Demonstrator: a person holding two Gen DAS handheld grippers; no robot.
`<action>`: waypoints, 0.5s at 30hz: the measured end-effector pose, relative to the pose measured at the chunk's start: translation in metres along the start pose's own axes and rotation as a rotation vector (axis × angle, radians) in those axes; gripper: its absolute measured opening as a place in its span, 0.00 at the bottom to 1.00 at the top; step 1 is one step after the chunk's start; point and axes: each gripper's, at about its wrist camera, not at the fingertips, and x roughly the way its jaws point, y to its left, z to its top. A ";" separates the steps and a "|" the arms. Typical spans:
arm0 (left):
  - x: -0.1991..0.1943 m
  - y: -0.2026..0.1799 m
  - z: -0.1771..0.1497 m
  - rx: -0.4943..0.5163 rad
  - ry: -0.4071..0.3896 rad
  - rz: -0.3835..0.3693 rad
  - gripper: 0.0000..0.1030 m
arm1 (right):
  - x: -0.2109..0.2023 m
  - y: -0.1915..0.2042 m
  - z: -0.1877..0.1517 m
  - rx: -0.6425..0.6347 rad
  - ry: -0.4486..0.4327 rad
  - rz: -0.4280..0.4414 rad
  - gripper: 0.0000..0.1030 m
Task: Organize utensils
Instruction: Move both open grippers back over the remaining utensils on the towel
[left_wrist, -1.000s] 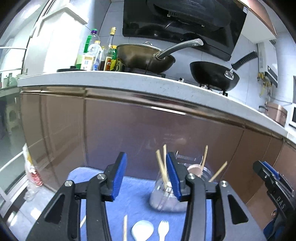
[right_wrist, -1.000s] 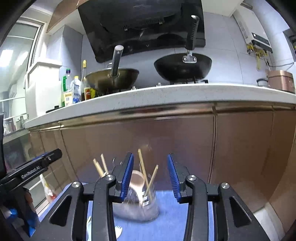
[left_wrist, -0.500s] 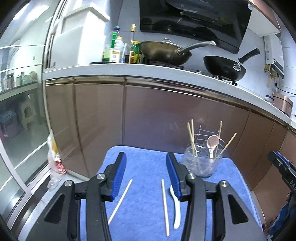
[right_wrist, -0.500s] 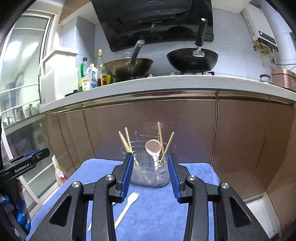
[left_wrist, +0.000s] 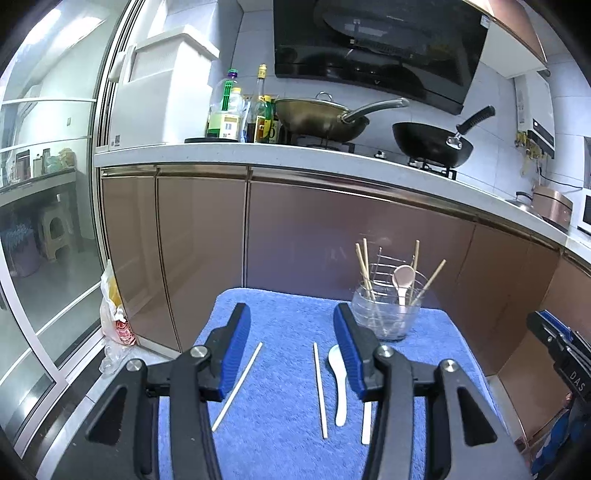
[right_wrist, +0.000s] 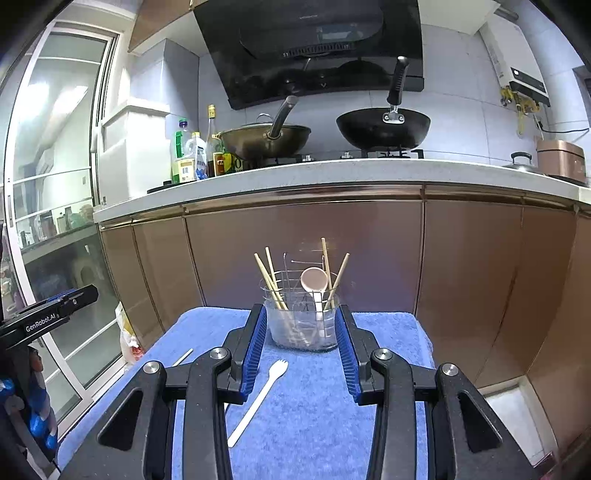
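Both grippers have backed off the utensil holder (right_wrist: 302, 325), left gripper (left_wrist: 291, 347) opening emptily, right gripper (right_wrist: 301, 347) part-open, empty

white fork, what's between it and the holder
Bare blue towel; the right wrist view shows the white fork lying short of the holder, apart from it.

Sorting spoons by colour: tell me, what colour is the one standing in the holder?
Pale pink spoon, clearest in the right wrist view.

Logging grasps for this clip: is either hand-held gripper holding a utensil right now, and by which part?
Nothing is held. The left hand-held gripper, its jaws opening, and the right hand-held gripper both have nothing gripped between their blue pads.
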 end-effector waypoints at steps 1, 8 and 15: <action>-0.003 -0.001 -0.001 0.004 0.001 0.004 0.45 | -0.002 -0.001 -0.002 0.001 0.001 -0.001 0.38; -0.018 -0.005 -0.002 0.021 -0.006 0.040 0.45 | -0.012 -0.007 -0.010 0.023 0.008 -0.001 0.39; -0.029 -0.002 -0.003 0.014 -0.030 0.061 0.46 | -0.018 -0.011 -0.015 0.037 0.008 -0.006 0.40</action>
